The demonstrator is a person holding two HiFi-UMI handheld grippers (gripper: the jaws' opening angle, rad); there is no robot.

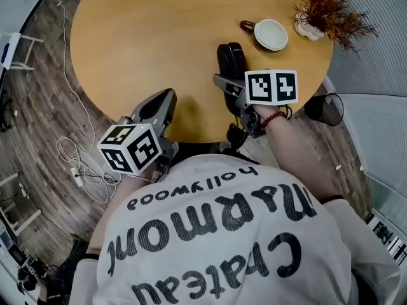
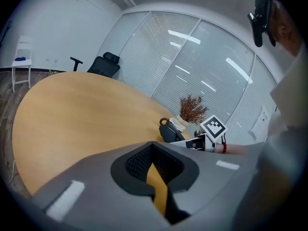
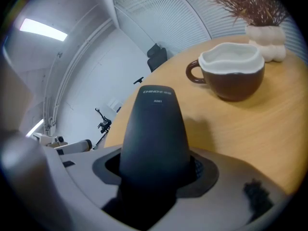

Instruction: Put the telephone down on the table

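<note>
White shirt [image 1: 210,234] with dark lettering fills the bottom of the head view. Just above it, at lower left, the left tool [image 1: 163,103] reaches over the near edge of the tabletop [image 1: 152,37]. Its jaws are drawn all but together, with only a sliver of wood showing between them and nothing held. Right of centre, the right tool [image 1: 233,89] is clamped on the black phone [image 1: 230,57], which points up the frame over the tabletop near its lower edge — whether it touches the wood I cannot tell. Its coiled cord [image 1: 236,135] dangles below that edge. At upper right, beyond the phone, stand a cup [image 1: 270,34] and a dried plant [image 1: 327,8].
</note>
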